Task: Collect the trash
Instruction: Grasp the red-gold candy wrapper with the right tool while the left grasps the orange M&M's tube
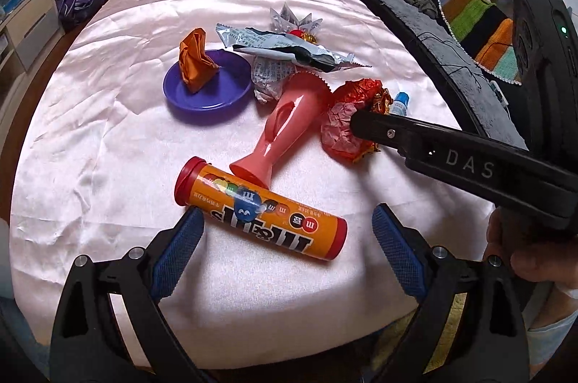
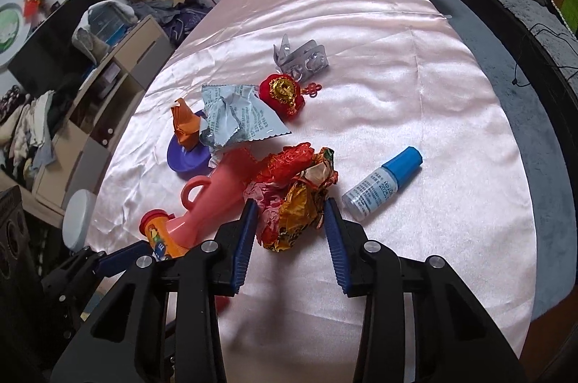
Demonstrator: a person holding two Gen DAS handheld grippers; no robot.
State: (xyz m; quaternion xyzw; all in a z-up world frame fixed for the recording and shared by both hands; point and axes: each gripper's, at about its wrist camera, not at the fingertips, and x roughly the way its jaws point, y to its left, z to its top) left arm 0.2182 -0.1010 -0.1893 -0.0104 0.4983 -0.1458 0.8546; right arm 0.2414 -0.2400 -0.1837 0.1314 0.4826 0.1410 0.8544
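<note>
On the glossy pink satin cloth (image 2: 397,65), a crumpled red-and-gold foil wrapper (image 2: 294,198) is bracketed by the right gripper (image 2: 290,220), whose ribbed blue pads are parted and not yet pressed against it. The left gripper (image 1: 287,249) is spread wide around a cylindrical orange candy tube (image 1: 260,207) (red-capped), gripping nothing. A smooth pink vase (image 1: 280,126) lies toppled just left of the wrapper.

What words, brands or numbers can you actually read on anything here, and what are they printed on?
"DAS": on the black arm of the right gripper.
"m&m's" logo, seen upside down: on the orange candy tube; its small print is too small to read.
"2025": on the small blue-capped bottle; the rest is unreadable.
Grey snack wrapper: print too small to read.
</note>
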